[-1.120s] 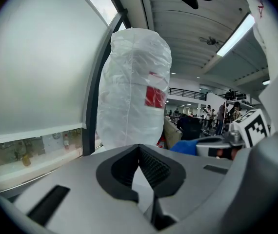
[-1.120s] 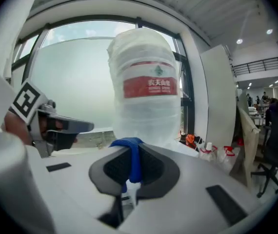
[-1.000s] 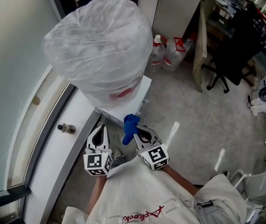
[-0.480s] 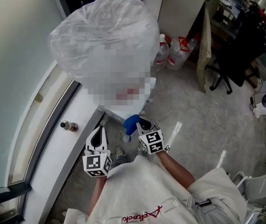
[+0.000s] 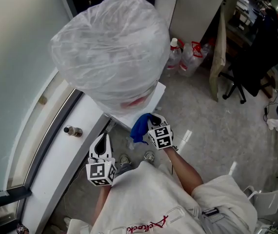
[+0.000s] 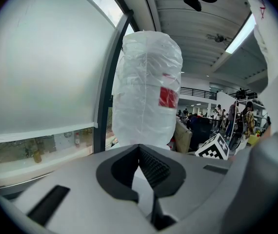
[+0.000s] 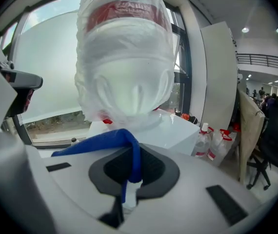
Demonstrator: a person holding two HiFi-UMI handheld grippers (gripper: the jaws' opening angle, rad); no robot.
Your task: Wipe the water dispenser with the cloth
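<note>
The white water dispenser (image 5: 146, 101) stands by the window and carries a large bottle wrapped in clear plastic (image 5: 107, 48). My right gripper (image 5: 148, 123) is shut on a blue cloth (image 5: 140, 126), which hangs at the dispenser's front top edge. In the right gripper view the blue cloth (image 7: 110, 141) drapes leftward from the shut jaws, with the wrapped bottle (image 7: 124, 57) and the dispenser's white top (image 7: 173, 130) just ahead. My left gripper (image 5: 101, 145) hangs lower left of the dispenser, shut with nothing in it. In the left gripper view the wrapped bottle (image 6: 146, 87) rises ahead.
A white window sill (image 5: 56, 160) with a small bottle (image 5: 72, 130) runs along the left. Plastic water jugs (image 5: 185, 57) stand on the floor behind the dispenser. An office chair (image 5: 241, 77) and a desk are at the right.
My right gripper has risen and moved forward with the blue cloth, up to the dispenser's front top edge. The left gripper has stayed put.
</note>
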